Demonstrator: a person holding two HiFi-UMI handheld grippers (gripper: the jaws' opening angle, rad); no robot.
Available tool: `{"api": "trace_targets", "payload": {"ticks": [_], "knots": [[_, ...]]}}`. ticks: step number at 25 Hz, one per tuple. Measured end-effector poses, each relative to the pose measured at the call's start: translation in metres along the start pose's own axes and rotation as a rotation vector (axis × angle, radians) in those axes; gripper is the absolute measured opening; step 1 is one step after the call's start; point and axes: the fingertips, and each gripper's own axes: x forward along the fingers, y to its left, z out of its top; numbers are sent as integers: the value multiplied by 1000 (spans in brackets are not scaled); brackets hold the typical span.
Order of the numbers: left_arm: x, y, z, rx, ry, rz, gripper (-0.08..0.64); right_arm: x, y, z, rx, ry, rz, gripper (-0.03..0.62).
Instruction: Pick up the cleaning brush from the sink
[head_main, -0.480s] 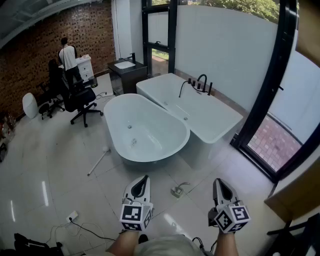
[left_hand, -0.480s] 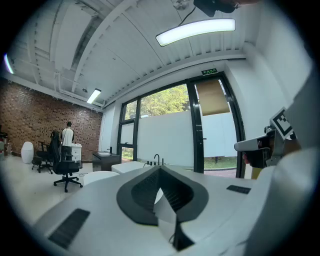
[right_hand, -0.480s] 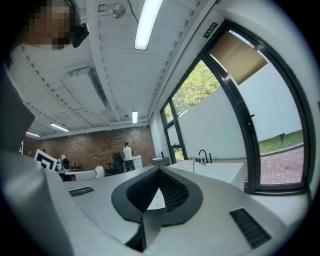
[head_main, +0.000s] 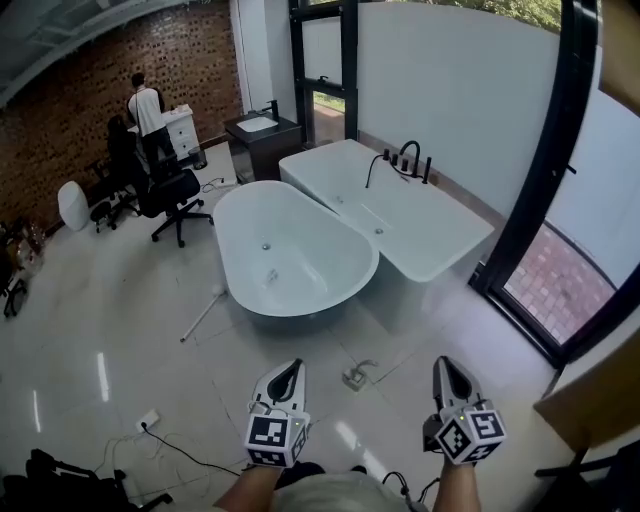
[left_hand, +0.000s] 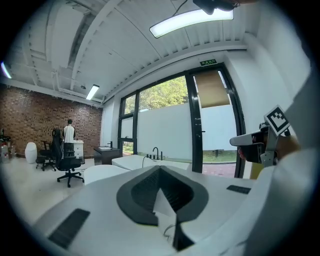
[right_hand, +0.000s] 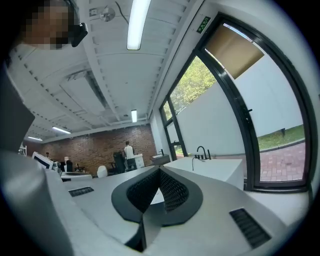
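Jaws together and empty on left gripper (head_main: 289, 368) and right gripper (head_main: 443, 364), both low over the floor (head_main: 120, 330); sink (head_main: 257, 124) stands far across the room, brush there too small to make out; hazard: cable (head_main: 175, 452) and fitting (head_main: 355, 377) underfoot may trip the walk over

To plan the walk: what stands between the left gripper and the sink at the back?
In the head view, the oval tub stands between the left gripper and the sink, with bare floor before it.

Head view looks steeply down; both gripper views face level, sharing the rectangular bathtub (head_main: 430, 235).
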Motion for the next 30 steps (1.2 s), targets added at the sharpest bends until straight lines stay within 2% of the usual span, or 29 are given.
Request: {"api": "trace_targets", "payload": {"ticks": [9,13,17,20,26,30], "knots": [[22,26,-1,-13,-10,-24,2,30,23,-6,-39,41,8,0],[29,57,1,-40,-19,-47,2,54,46,1,-60,56,-19,0],[25,95,-13,-79,-37,-45,2,73,82,-19,-107,97,-17,0],[32,112,-27,-122,-19,-38,2,93,94,-33,-126,143,5,0],[33,116,-30,-132,-7,0,2,114,93,-41,-117,180,65,0],[51,96,-39,-136,9,47,2,129,65,-55,-106,213,135,0]]}}
